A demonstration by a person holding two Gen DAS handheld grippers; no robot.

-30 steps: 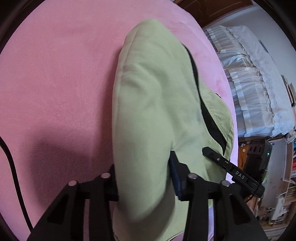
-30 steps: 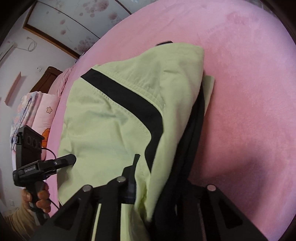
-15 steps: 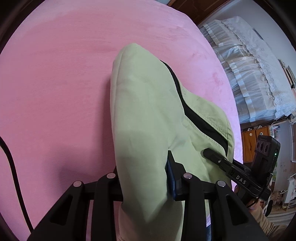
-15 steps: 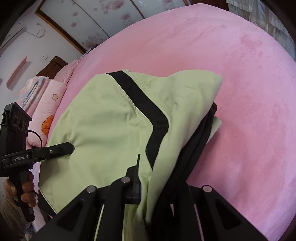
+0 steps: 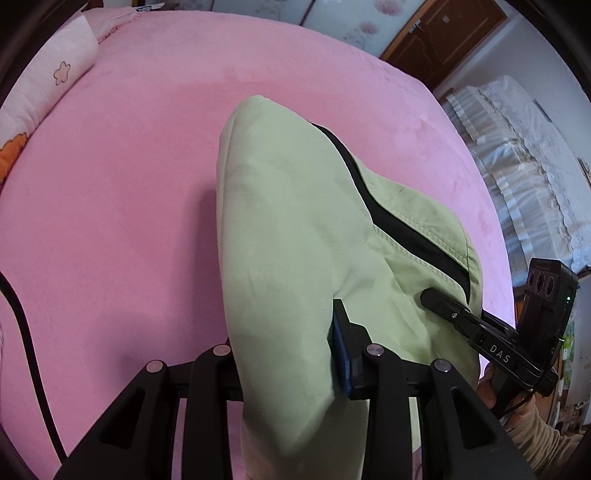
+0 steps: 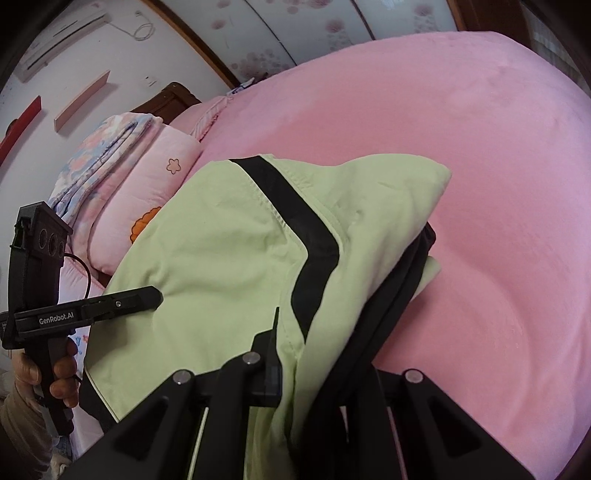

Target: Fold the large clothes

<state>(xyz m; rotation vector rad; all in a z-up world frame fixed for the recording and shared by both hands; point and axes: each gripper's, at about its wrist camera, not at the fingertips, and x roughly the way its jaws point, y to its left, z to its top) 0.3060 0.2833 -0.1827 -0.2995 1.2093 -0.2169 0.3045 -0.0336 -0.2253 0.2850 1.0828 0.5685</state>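
Green garment (image 5: 295,236) clamped in left tongs (image 5: 284,354), right tongs (image 6: 306,369), above pink bed (image 5: 110,184)

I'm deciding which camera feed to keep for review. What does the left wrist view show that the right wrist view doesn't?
Only the left wrist view shows the brown door, the white frilled curtains and the left gripper clamping a bunch of green cloth. Only the right wrist view shows the air conditioner, the folded floral quilt and the right gripper pinching the garment's black-lined edge. Both show the green garment with its black stripe, the pink bed and the pink pillow.
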